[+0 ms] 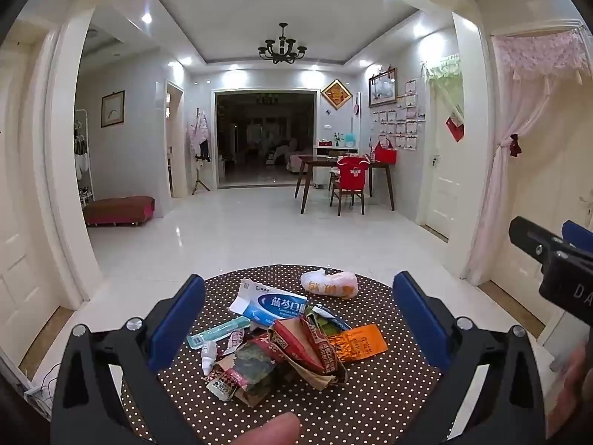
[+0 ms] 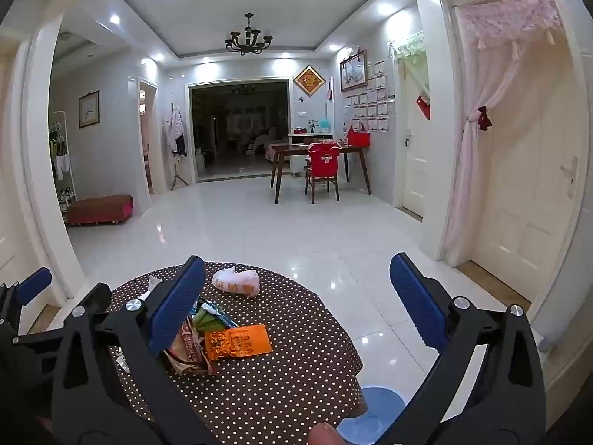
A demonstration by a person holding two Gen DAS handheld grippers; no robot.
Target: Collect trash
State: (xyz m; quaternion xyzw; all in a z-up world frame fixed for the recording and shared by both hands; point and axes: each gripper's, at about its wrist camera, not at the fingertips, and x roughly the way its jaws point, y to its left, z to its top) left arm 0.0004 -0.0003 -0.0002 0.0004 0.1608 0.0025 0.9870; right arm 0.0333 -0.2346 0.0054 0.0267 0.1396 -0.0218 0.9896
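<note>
Polka-dot tablecloth (image 1: 370,400) bears wrapper pile (image 1: 289,352); your left gripper (image 1: 298,319) and right gripper (image 2: 300,296) hover spread, gripping nothing.

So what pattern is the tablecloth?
The tablecloth is dark brown with white polka dots, clearest in the left wrist view.

Background items, room beyond counter

Chandelier (image 1: 282,45) at 12 o'clock; wooden dining table (image 1: 343,165) with red-covered chair (image 1: 352,181) at 1 o'clock; red bench (image 1: 119,209) at 10 o'clock; pink curtain (image 1: 519,141) at 3 o'clock.
</note>
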